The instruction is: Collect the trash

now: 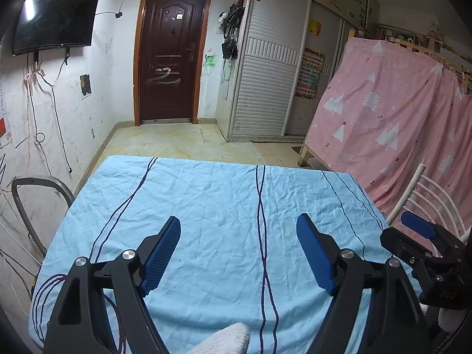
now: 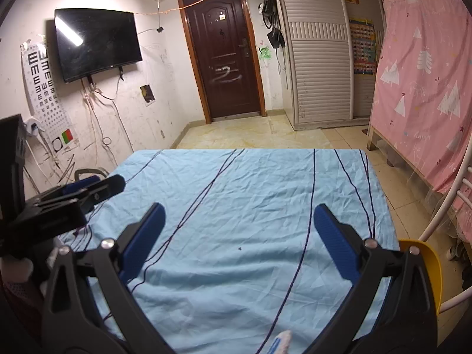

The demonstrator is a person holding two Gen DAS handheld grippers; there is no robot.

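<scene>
My left gripper [image 1: 239, 221] is open and empty, held above the near part of a table covered with a light blue cloth [image 1: 212, 206] with dark wavy lines. My right gripper [image 2: 239, 209] is open and empty above the same cloth [image 2: 250, 194]. No trash shows on the cloth in either view. A small white, fuzzy thing [image 1: 227, 339] pokes in at the bottom edge of the left wrist view, and a pale bit [image 2: 281, 342] at the bottom of the right wrist view; I cannot tell what they are. Each gripper shows in the other's view: the right gripper [image 1: 419, 227], the left gripper [image 2: 88, 185].
A grey metal chair back [image 1: 38, 194] stands left of the table and a white chair back [image 1: 427, 194] right of it. A yellow seat [image 2: 427, 268] sits at the table's right edge. A pink sheet [image 1: 392, 118] hangs over a wooden frame at right. Beyond lie tiled floor [image 1: 177, 141], a brown door [image 1: 168, 59] and a wall TV [image 1: 56, 14].
</scene>
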